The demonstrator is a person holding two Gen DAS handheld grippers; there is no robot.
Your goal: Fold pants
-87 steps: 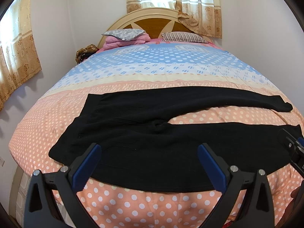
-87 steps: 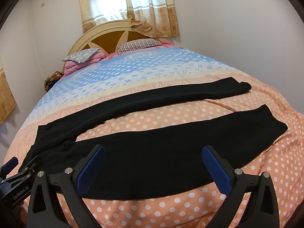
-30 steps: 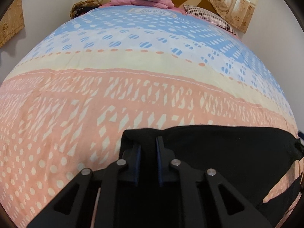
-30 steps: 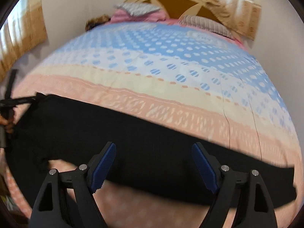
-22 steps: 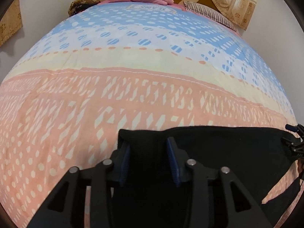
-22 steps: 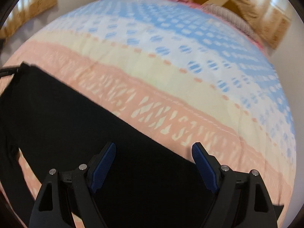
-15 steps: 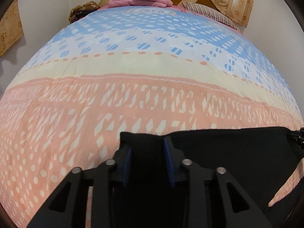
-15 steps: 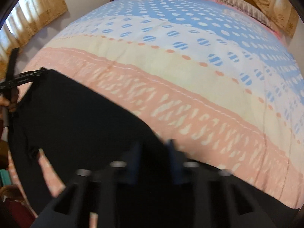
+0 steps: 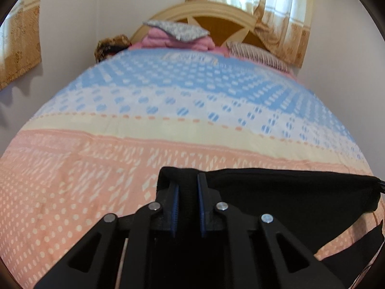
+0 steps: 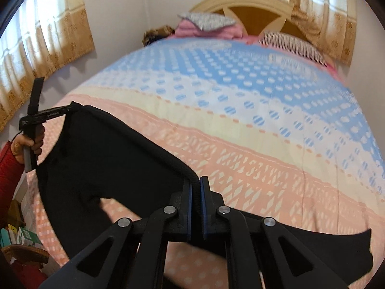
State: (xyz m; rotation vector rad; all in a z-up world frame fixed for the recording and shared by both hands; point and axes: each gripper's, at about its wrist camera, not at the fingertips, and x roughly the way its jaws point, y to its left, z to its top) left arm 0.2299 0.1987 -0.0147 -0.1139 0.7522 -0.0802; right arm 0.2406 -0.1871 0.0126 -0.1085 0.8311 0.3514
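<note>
Black pants (image 9: 288, 192) hang lifted above the bed, stretched between my two grippers. My left gripper (image 9: 187, 183) is shut on a corner of the pants. My right gripper (image 10: 196, 183) is shut on the pants' upper edge (image 10: 120, 149). The left gripper also shows in the right wrist view (image 10: 69, 109), clamped on the far left corner, held by a hand in a red sleeve. The rest of the pants (image 10: 336, 252) trails off to the lower right over the bed.
The bed's quilt (image 9: 168, 125) has pink dotted, cream and blue bands. Pillows and a pink folded blanket (image 9: 178, 36) lie at the headboard (image 10: 252, 7). Curtains (image 10: 43, 48) hang on the left wall. Clutter (image 10: 21, 236) sits beside the bed at lower left.
My right gripper went from open to shut on the pants' edge. My left gripper tightened on the corner. Both lifted the pants edge off the quilt.
</note>
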